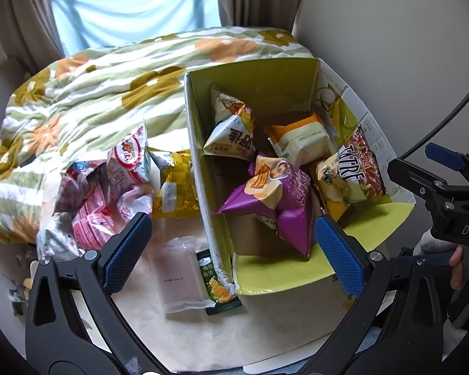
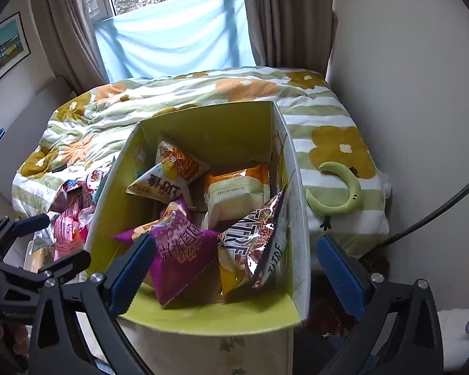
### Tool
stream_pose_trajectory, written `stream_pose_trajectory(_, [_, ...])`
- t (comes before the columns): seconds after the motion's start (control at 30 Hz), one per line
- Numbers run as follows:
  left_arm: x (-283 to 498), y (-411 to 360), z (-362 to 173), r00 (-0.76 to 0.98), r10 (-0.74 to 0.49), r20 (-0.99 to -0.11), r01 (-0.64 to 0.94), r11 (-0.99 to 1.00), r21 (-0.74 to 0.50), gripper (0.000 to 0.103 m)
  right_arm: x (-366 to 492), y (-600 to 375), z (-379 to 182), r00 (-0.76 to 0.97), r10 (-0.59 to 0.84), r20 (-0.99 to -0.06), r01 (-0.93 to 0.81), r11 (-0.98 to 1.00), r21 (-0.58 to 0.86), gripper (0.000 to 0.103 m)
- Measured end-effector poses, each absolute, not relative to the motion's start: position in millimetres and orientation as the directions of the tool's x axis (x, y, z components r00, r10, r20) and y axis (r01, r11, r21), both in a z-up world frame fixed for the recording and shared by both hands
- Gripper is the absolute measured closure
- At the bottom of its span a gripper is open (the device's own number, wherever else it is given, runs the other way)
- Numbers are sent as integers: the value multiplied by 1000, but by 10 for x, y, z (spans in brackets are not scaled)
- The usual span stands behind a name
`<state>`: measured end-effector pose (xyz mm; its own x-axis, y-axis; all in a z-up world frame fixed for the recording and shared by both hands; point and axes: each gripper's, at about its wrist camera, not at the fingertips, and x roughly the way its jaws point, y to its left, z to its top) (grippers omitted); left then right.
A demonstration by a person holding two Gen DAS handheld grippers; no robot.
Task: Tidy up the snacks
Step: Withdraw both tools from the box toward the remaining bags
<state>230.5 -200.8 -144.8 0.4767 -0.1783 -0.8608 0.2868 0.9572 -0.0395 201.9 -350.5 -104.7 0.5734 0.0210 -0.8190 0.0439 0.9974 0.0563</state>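
**snackbot_fan:** ok so what are your fingers doing right now?

**me:** Both sets spread wide, nothing between the pads. My left gripper [image 1: 231, 251] fills the bottom of its own view, one blue pad at lower left, the other at lower right, hovering over the near left corner of the green box [image 1: 253, 72]. My right gripper [image 2: 234, 273] hangs at the bottom of its view over the box's near flap. You can also spot it at the right edge of the left view, and the left one at the lower left edge of the right view.

**snackbot_fan:** and the snacks?

**me:** 5 packs I can count inside the box. The purple bag [image 1: 278, 200] sits nearest, center of the left view, just beyond my pads. To its right, the TATRE bag [image 1: 351, 175] leans on the box's right wall. Behind those, an orange and cream pack [image 1: 300, 140], and 2 cream triangular packs [image 1: 231, 128] stacked toward the back left corner.

Outside, left of the box: a yellow pack [image 1: 176, 184] touching the box wall, a heap of pink and white packs [image 1: 109, 193] at middle left, and a pale pink pack [image 1: 179, 278] with a small green pack [image 1: 217, 290] beside it at lower center, right by the torn box corner.

**snackbot_fan:** what's behind?

**me:** A flowered quilt [image 2: 203, 93] across the upper middle, with a green crescent thing [image 2: 344, 192] on it at right in the right view.
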Motion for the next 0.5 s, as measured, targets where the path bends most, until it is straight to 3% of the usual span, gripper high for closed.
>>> stream_pose_trajectory(0.5, [1659, -1675, -1019, 597, -92, -797, 135, 991, -14, 0, 1687, -3366, -770, 615, 106, -782, -67, 994, 82, 1])
